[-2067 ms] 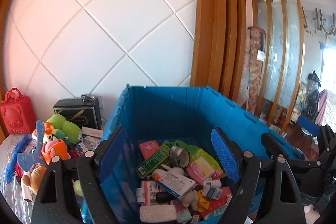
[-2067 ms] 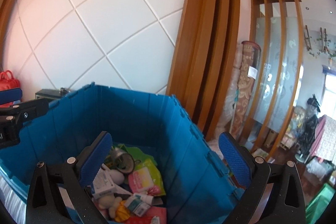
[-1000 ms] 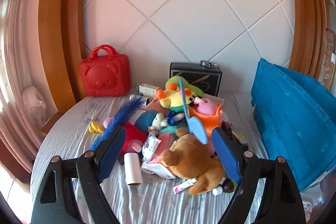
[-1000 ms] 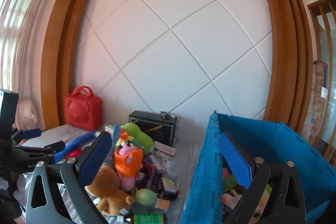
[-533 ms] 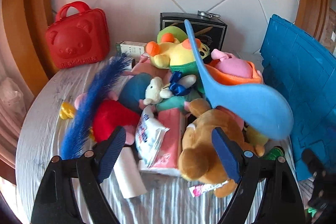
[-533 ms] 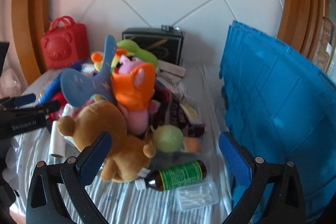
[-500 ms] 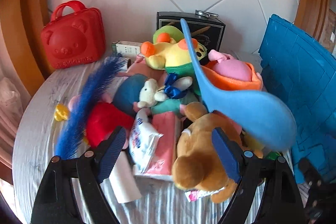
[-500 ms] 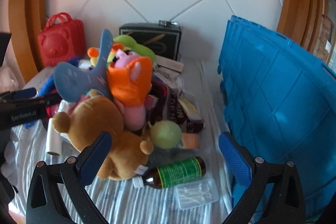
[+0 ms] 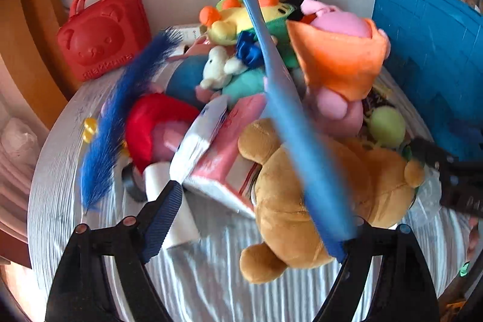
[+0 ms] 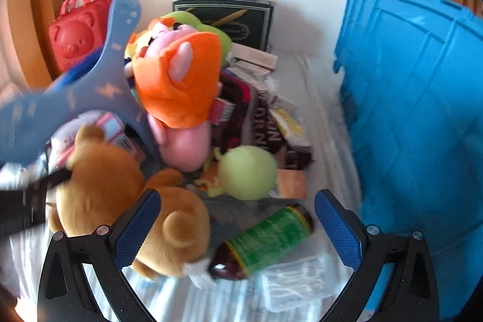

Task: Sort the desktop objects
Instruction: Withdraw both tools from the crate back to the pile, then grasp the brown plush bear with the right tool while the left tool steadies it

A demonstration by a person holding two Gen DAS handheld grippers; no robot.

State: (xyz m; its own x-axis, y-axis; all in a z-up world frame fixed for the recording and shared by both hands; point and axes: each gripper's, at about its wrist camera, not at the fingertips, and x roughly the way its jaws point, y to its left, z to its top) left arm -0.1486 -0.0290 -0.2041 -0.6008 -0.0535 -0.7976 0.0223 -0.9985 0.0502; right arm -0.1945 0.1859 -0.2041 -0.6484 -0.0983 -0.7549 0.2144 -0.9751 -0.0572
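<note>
A pile of toys and packets lies on a striped cloth. In the left wrist view my left gripper [image 9: 256, 219] is open over a brown plush bear [image 9: 326, 195] and a pink packet [image 9: 229, 147]; a blue plastic paddle [image 9: 283, 98] crosses in front and hides its right fingertip. In the right wrist view my right gripper [image 10: 238, 219] is open around the bear's leg [image 10: 175, 228] and a brown bottle with a green label [image 10: 265, 240]. An orange and pink plush [image 10: 181, 86] and a pale green ball [image 10: 246, 171] lie beyond.
A blue crate [image 10: 422, 116] stands at the right, also seen in the left wrist view [image 9: 428, 44]. A red bear case [image 9: 102, 29] and a black box [image 10: 225, 17] stand by the wall. A blue feather [image 9: 117, 116] and a clear plastic box [image 10: 299, 282] lie on the cloth.
Both grippers swung left from over the blue crate to the toy pile, then came down closer to it. Both stay open and empty.
</note>
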